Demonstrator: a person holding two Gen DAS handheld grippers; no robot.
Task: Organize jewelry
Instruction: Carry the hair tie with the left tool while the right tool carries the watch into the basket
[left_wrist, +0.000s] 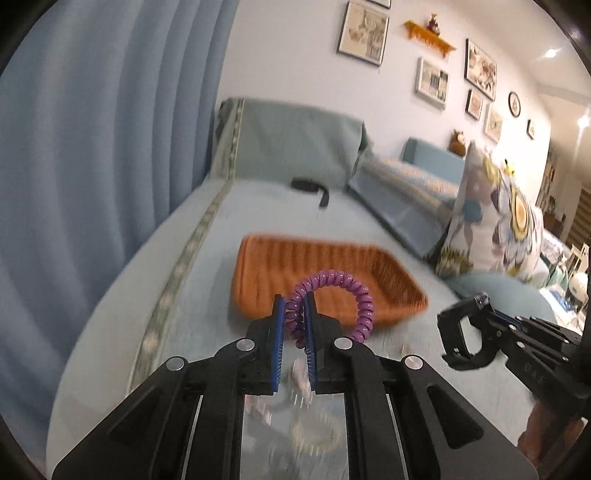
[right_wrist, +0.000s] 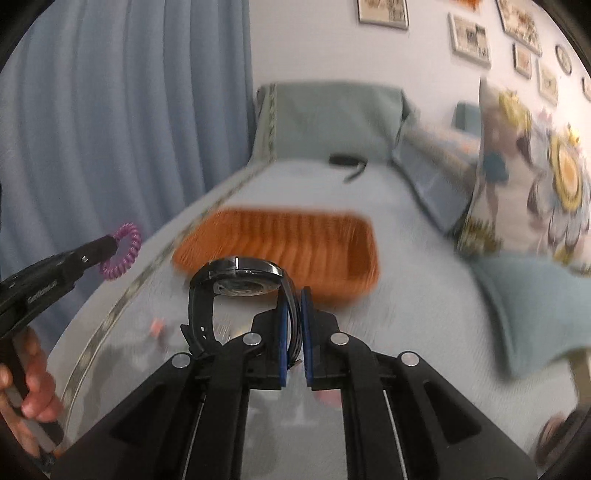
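Observation:
My left gripper is shut on a purple spiral bracelet and holds it in the air just short of the orange woven basket on the bed. My right gripper is shut on the strap of a black wristwatch, also held above the bed in front of the basket. The right gripper with the watch shows at the right of the left wrist view. The left gripper with the bracelet shows at the left of the right wrist view. The basket looks empty.
Several small pale and pink jewelry pieces lie blurred on the light blue bedspread under the grippers. A black object lies near the headboard. Floral pillows stand to the right, blue curtains to the left.

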